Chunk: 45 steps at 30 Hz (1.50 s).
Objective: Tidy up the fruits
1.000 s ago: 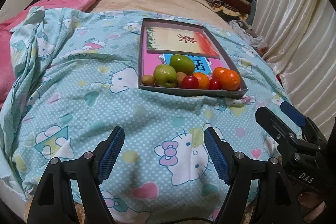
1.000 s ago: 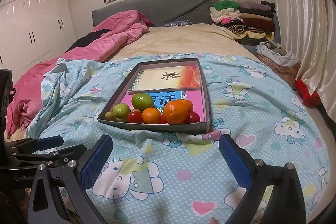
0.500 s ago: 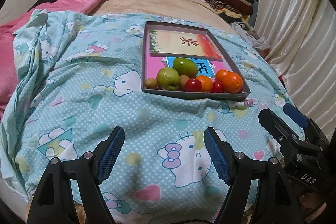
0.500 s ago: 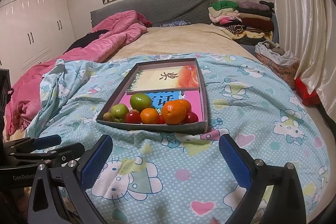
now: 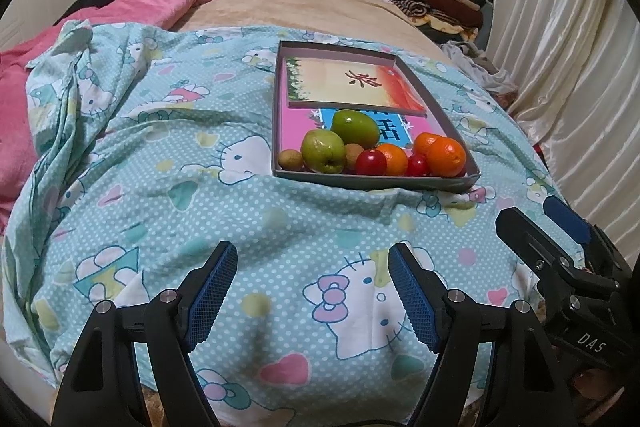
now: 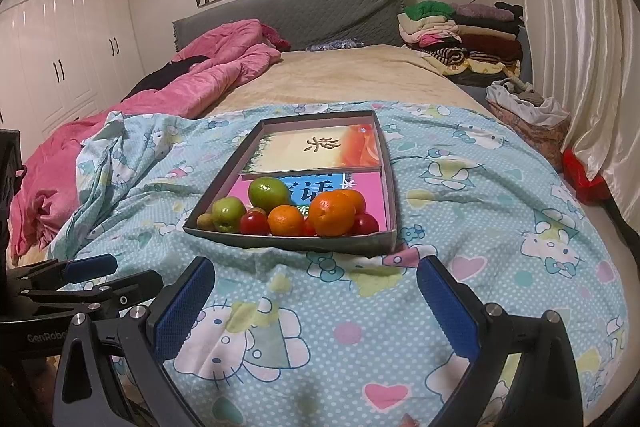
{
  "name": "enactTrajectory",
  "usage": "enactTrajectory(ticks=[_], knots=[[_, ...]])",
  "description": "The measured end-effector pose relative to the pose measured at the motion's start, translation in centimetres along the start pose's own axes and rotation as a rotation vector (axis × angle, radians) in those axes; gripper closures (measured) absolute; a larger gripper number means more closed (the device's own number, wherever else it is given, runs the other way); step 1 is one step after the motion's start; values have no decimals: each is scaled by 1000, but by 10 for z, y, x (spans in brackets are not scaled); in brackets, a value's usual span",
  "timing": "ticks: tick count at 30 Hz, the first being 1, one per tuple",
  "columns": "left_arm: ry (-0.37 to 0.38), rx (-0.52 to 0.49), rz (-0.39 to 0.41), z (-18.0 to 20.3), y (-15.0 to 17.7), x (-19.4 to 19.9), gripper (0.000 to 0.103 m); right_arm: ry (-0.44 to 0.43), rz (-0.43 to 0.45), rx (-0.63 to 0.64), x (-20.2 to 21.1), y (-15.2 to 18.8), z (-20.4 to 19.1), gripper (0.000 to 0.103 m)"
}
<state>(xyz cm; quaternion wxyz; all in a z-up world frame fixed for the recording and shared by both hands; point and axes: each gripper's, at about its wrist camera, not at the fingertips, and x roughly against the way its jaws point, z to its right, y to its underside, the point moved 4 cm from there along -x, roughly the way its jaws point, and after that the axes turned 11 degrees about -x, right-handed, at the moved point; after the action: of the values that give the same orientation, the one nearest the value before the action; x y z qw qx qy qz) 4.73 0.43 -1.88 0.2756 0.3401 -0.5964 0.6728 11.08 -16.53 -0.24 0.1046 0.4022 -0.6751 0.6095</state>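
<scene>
Both claws, left claw [image 5: 312, 291] and right claw [image 6: 316, 301], spread wide and empty, short of mixed round fruits [image 6: 288, 215] bunched at shallow grey cardboard tray [image 6: 390, 187]'s near wall: best taken singly, squeezed gently.

Small fruit [image 5: 354, 154] half hidden behind green apple [image 5: 323, 156].

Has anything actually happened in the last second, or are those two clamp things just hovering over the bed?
Only the view shifted: both wrist cameras tilted up a little, so the box of fruit sits slightly lower in the pictures. Nothing was taken hold of or let go. The left gripper and the right gripper stay open and empty above the blanket, and the fruits, such as the big orange, lie as before.
</scene>
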Motion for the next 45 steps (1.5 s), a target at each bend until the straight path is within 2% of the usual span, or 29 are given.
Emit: enactTrajectory(ticks=[35, 45], knots=[[-15, 3, -4, -2, 1, -1, 24, 5, -4, -7, -1, 0, 3, 1], [-26, 43, -23, -14, 1, -10, 24, 15, -15, -70, -5, -3, 16, 1]])
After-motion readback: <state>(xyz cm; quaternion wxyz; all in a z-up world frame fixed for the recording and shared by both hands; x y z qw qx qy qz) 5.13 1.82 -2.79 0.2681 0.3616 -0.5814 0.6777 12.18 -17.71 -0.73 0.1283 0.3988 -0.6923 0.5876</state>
